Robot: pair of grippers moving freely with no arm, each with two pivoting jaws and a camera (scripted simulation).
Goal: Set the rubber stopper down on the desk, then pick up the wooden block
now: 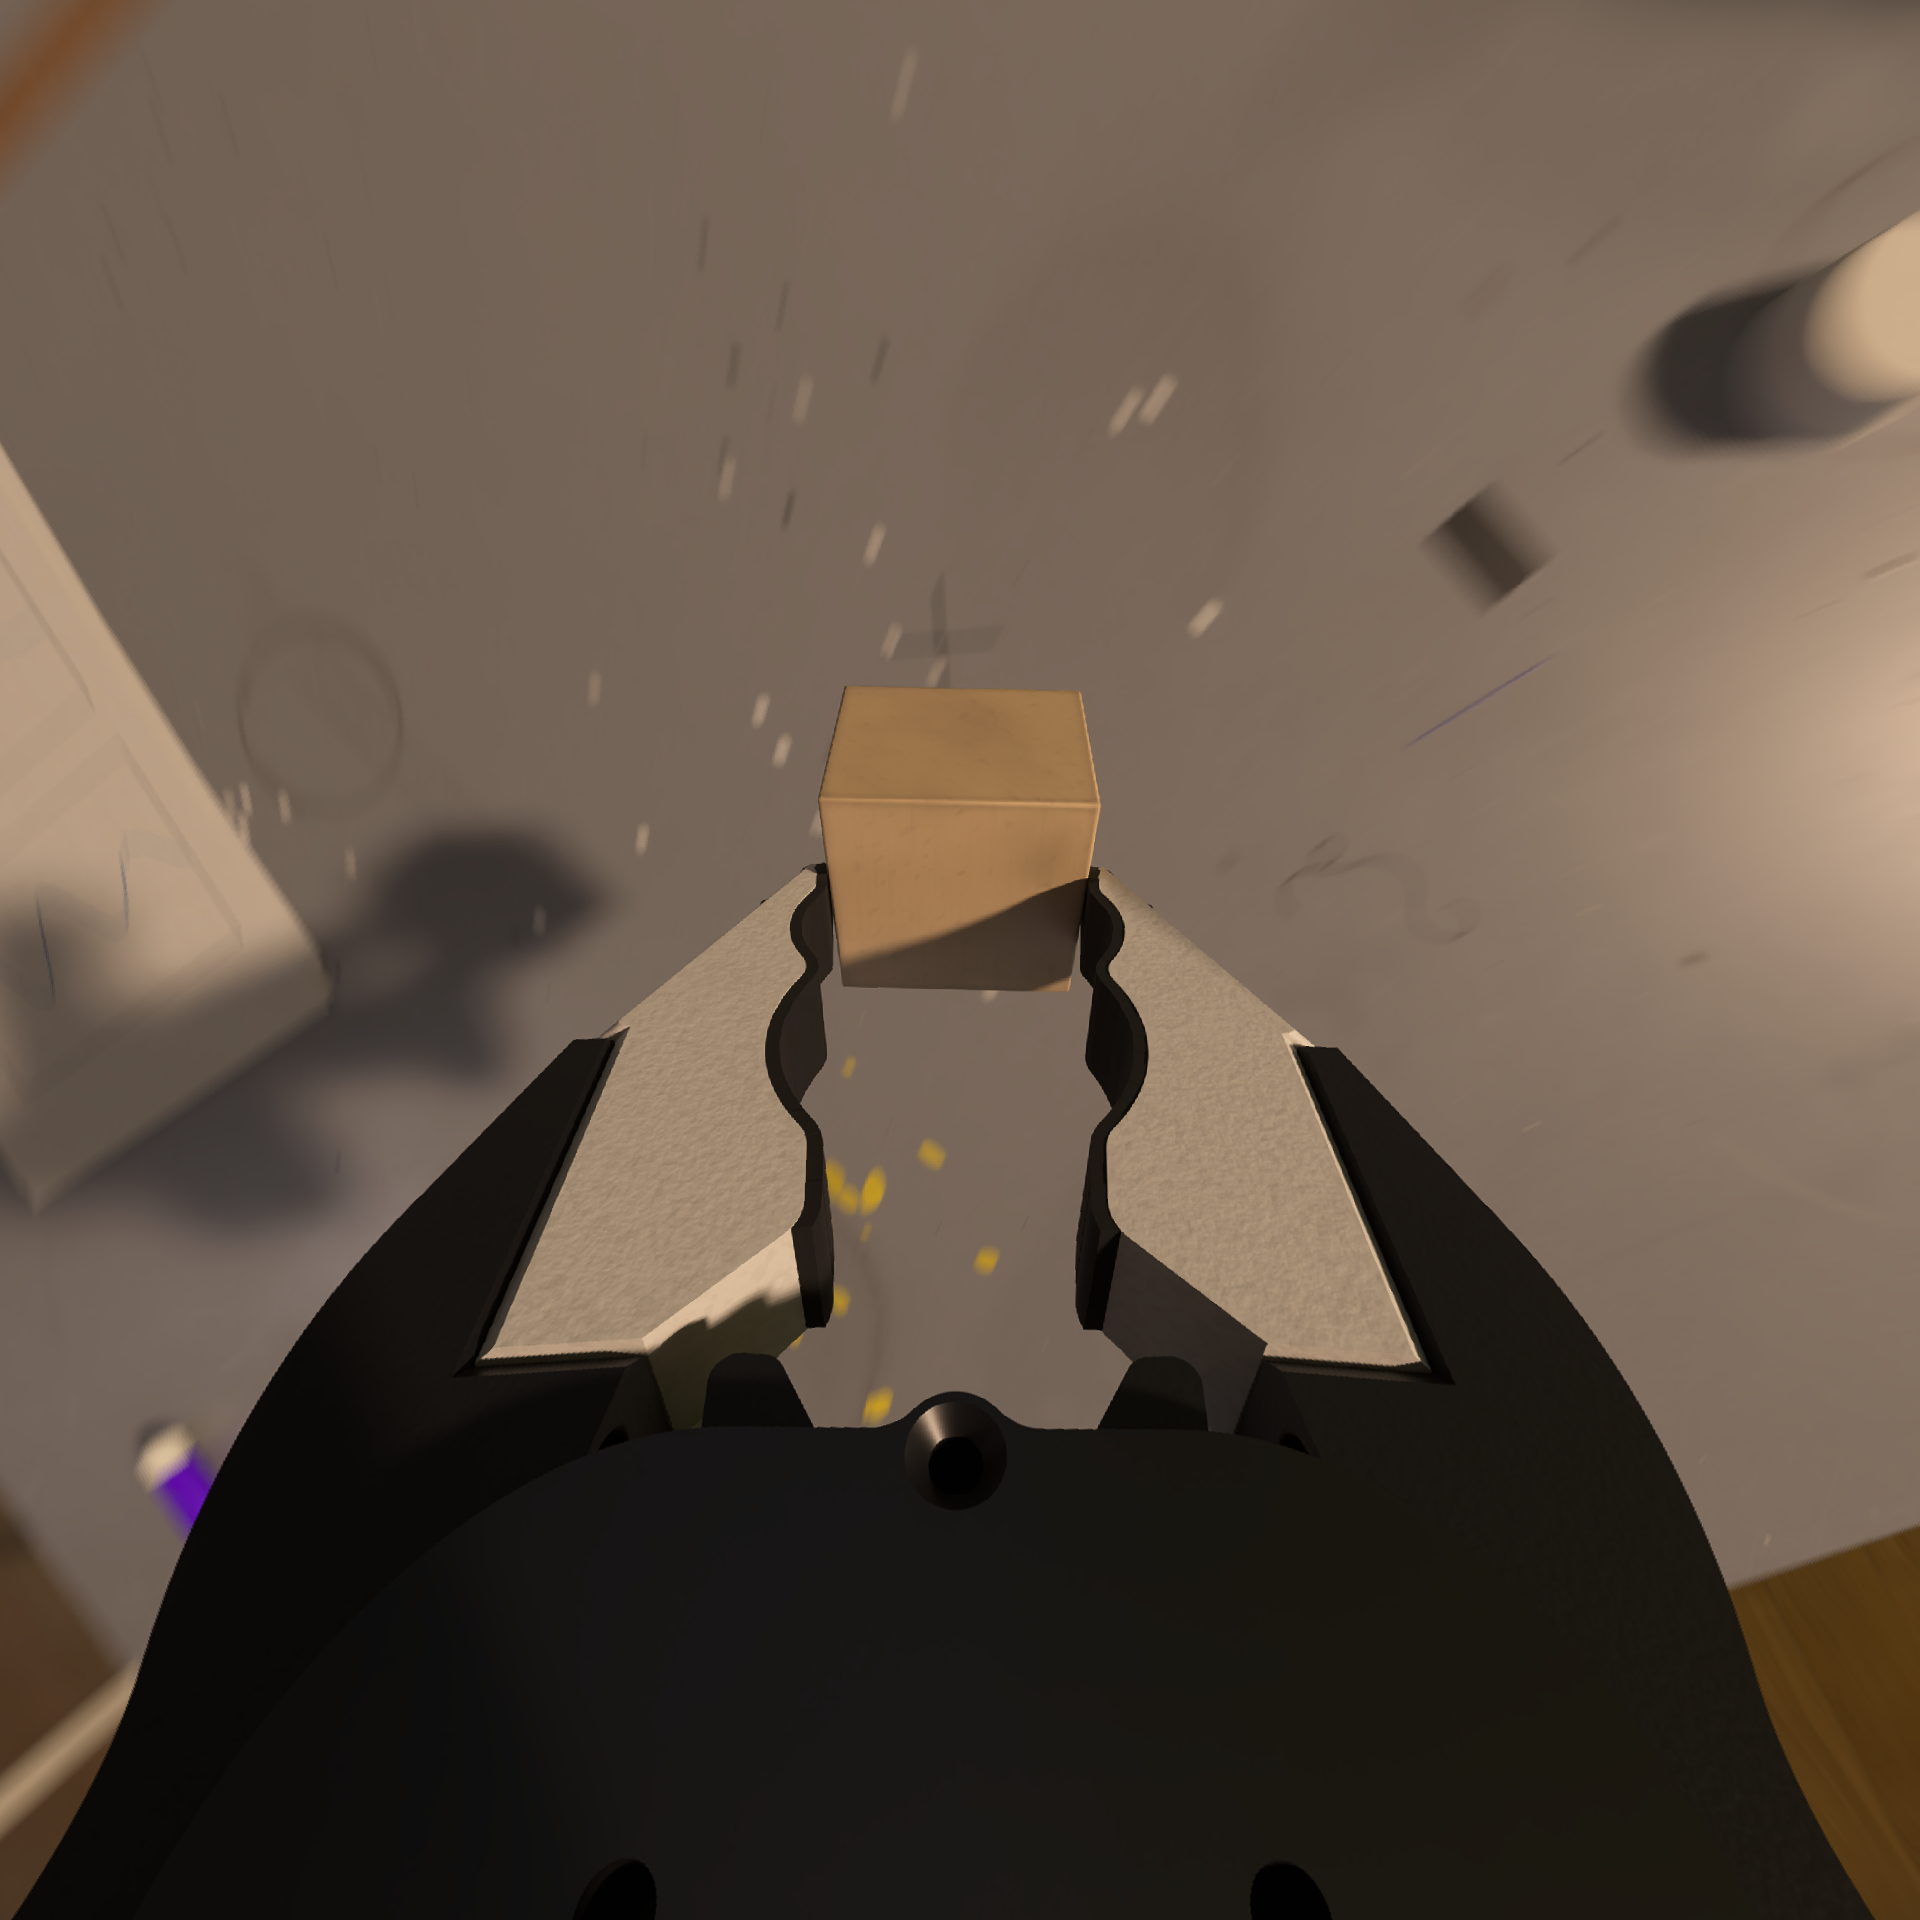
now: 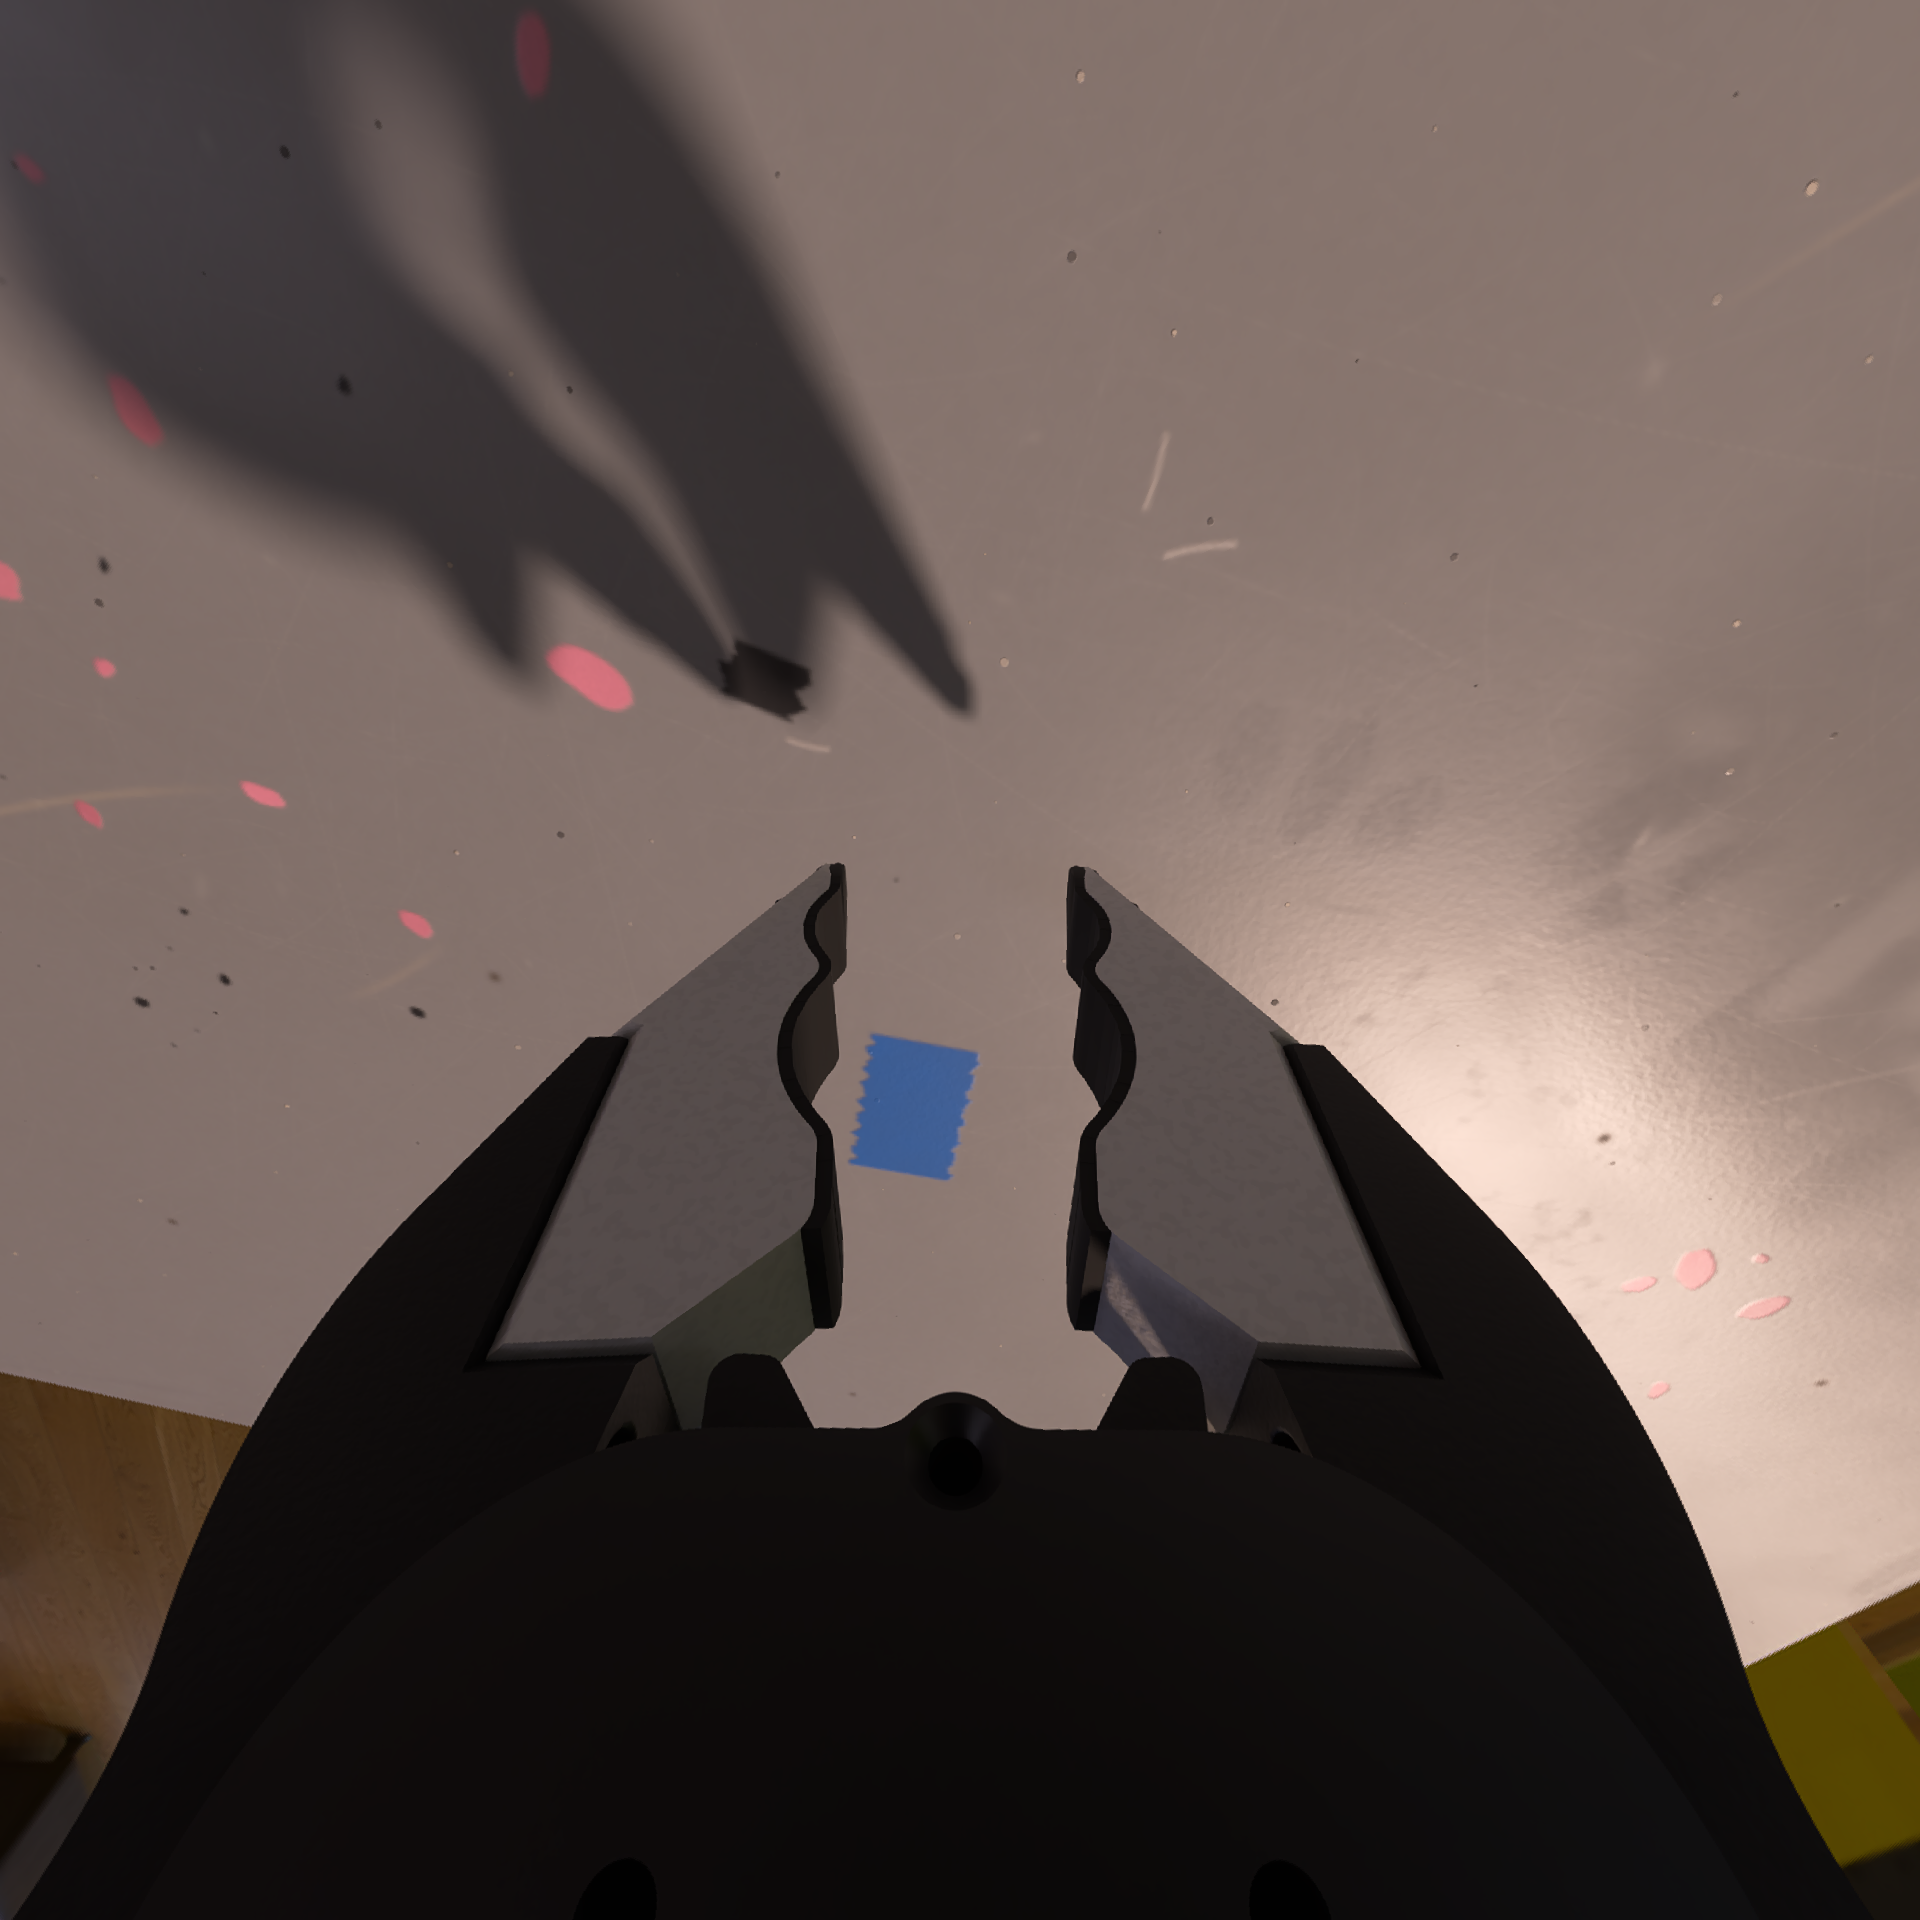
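My left gripper (image 1: 956, 899) is shut on the wooden block (image 1: 956, 821), a light tan cube pinched between the fingertips and held clear of the grey desk (image 1: 1039, 312). A small dark stubby piece, apparently the rubber stopper (image 1: 1488, 549), lies on the desk to the far right. In the right wrist view a small dark object that may be the same stopper (image 2: 765, 677) lies ahead in the gripper's shadow. My right gripper (image 2: 956, 883) is open and empty above the desk (image 2: 1455, 520).
A white flat box (image 1: 114, 883) lies at the left, a cream cylinder (image 1: 1870, 322) stands at the far right, and a small purple and white item (image 1: 177, 1475) sits low left. A blue tape patch (image 2: 914, 1107) lies under my right gripper. The desk edge and wooden floor (image 1: 1829, 1642) show at the bottom right.
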